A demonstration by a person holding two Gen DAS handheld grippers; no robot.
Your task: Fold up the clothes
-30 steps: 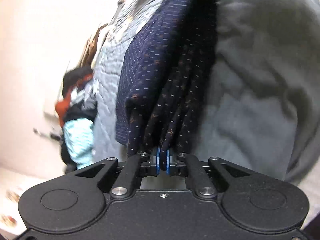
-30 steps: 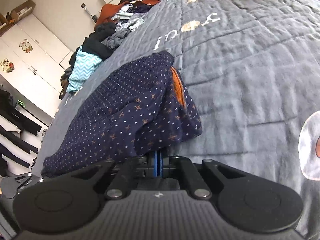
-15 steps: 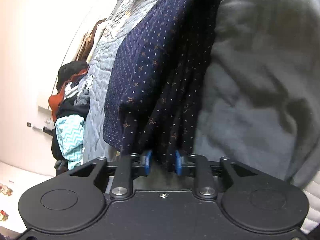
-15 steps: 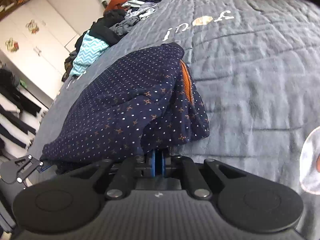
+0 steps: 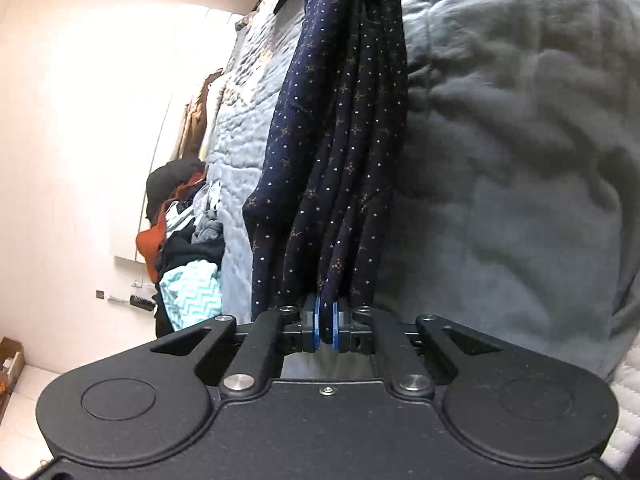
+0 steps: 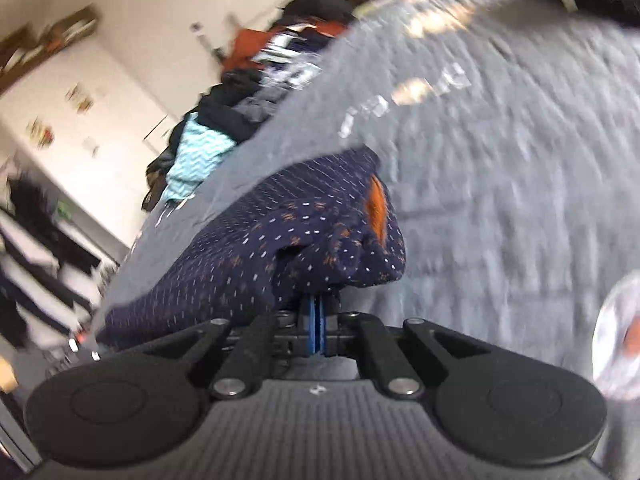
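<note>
My left gripper [image 5: 326,322]: matt black plastic body, shiny metal screws, smooth blue pads [image 5: 317,320]. Navy garment [image 5: 340,140] is soft woven cloth, dotted print, matt. Bedspread [image 5: 240,128] is quilted grey fabric, stitched and puckered. My right gripper [image 6: 317,316] has a ribbed matt plastic top.

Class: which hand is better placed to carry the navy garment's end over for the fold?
Right, probably: the right claw grips the garment edge with open quilt ahead; left claw just closed on bunched folds.
</note>
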